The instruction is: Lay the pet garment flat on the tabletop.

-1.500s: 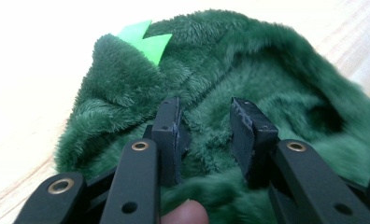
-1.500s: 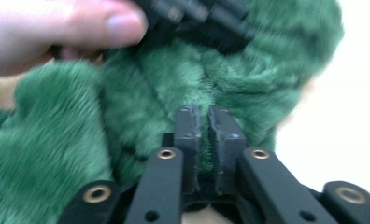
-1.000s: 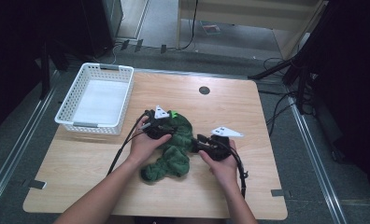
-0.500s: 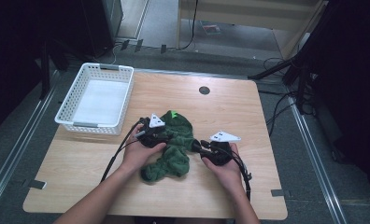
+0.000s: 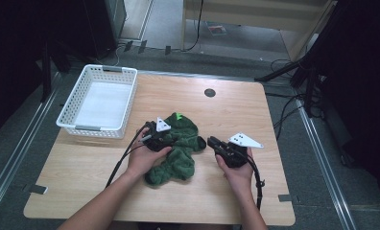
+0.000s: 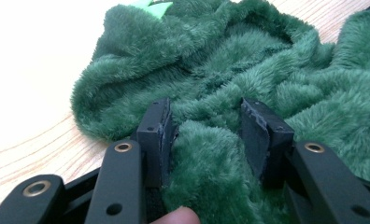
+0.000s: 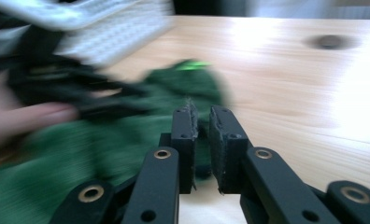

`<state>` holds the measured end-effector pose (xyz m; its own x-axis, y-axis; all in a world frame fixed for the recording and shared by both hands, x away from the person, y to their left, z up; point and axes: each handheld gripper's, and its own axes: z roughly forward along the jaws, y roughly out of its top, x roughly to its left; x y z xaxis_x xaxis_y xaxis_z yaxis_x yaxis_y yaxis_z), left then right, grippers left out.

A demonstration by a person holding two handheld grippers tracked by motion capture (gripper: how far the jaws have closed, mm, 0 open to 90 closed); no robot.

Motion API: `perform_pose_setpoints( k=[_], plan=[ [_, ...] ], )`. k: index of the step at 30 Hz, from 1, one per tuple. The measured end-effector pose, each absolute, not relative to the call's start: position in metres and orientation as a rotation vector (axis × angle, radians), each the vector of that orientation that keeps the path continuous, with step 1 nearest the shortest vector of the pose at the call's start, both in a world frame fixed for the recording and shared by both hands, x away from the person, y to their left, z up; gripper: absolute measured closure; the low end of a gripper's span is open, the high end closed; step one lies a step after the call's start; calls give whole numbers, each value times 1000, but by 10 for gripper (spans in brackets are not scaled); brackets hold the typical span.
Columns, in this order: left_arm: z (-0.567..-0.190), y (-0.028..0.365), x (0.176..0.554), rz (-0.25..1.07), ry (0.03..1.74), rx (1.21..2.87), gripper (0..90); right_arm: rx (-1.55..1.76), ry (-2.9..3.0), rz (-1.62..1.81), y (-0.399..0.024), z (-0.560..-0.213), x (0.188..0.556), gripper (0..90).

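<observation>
The green fleece garment (image 5: 174,146) lies crumpled at the centre of the wooden table (image 5: 226,115), its long axis running from a bright green tag near the upper middle of the high view down toward the lower middle. The left gripper (image 5: 154,139) sits on the garment's left edge; in the left gripper view its jaws are clamped on a ridge of the fleece (image 6: 206,154) bunched up between the pads. The right gripper (image 5: 212,143) lies just off the garment's right edge, so the cloth is to its left in the high view. Its jaws have just been closing and stand nearly together in the right gripper view (image 7: 201,126), with only a narrow gap; whether a wisp of cloth is caught there I cannot tell through the blur. The left hand is plainly the nearer one. A white basket (image 5: 98,100) waits at the upper left.
</observation>
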<state>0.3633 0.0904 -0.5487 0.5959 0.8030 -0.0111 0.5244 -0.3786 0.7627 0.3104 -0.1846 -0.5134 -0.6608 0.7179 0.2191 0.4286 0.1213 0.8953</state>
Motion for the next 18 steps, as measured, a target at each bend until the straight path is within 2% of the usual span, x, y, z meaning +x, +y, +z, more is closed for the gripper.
perform_pose_setpoints(
  k=[1,2,3,4,5,6,7,9,10,11,12,16,18],
  plan=[
    [-549,90,363,472,1049,2067,546,1091,2209,1507,-176,-517,310,740],
    [-549,90,363,470,1052,2066,546,1091,2209,1507,-176,-517,310,740],
    [-549,90,364,468,1053,2066,546,1126,2237,1441,-167,-526,315,592],
    [-549,90,364,466,1053,2066,546,1126,2237,1441,-167,-526,315,592],
    [-549,91,364,466,1052,2068,546,1219,2195,1374,-161,-534,323,519],
    [-549,91,364,463,1053,2067,546,1219,2195,1374,-161,-534,323,519],
    [-549,91,364,459,1056,2064,547,1269,2197,1413,-160,-539,329,571],
    [-549,91,365,456,1058,2060,547,1264,2220,1441,-158,-541,329,601],
    [-549,91,365,455,1060,2058,548,1227,2250,1444,-155,-541,328,648],
    [-549,91,365,453,1063,2054,551,1138,2299,1429,-150,-539,323,776],
    [-549,92,365,451,1067,2052,554,1094,2303,1411,-148,-537,319,829],
    [-549,93,367,439,1081,2035,560,1101,2252,1455,-152,-527,315,876],
    [-549,93,367,443,1085,2042,566,1230,2206,1446,-165,-523,318,883]
  ],
)
